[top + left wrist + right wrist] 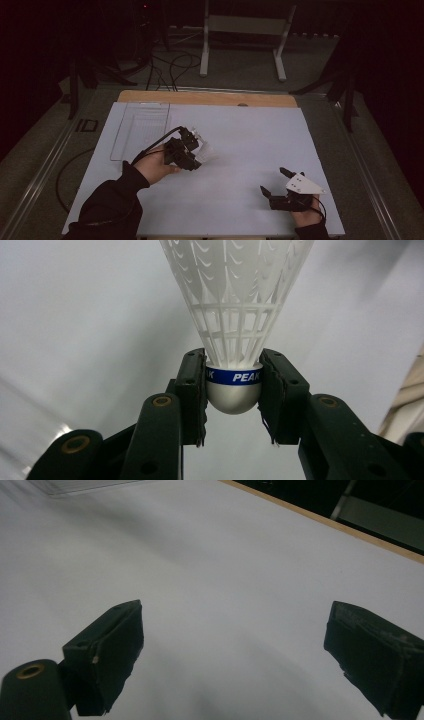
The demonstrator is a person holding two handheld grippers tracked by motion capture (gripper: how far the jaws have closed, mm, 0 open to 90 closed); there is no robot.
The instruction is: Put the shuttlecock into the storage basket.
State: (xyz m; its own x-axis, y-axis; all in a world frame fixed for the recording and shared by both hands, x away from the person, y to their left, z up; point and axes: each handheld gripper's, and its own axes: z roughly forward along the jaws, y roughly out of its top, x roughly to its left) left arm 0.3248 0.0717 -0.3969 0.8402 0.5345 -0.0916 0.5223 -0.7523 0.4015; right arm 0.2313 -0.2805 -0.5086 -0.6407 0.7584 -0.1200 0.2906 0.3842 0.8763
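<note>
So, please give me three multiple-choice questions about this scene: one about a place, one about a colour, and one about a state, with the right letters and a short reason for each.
1. Where does the clear tray lie on the table?
A. far left part
B. near right corner
C. centre

2. What colour is the band around the shuttlecock cork?
A. red
B. blue
C. green

3. How does the right gripper stand?
A. shut on the shuttlecock
B. shut on nothing
C. open and empty

Answers:
1 A: the high view shows the tray toward the table's far left.
2 B: the left gripper clamps the cork at its blue band.
3 C: its jaws stand wide apart over bare table.
</note>
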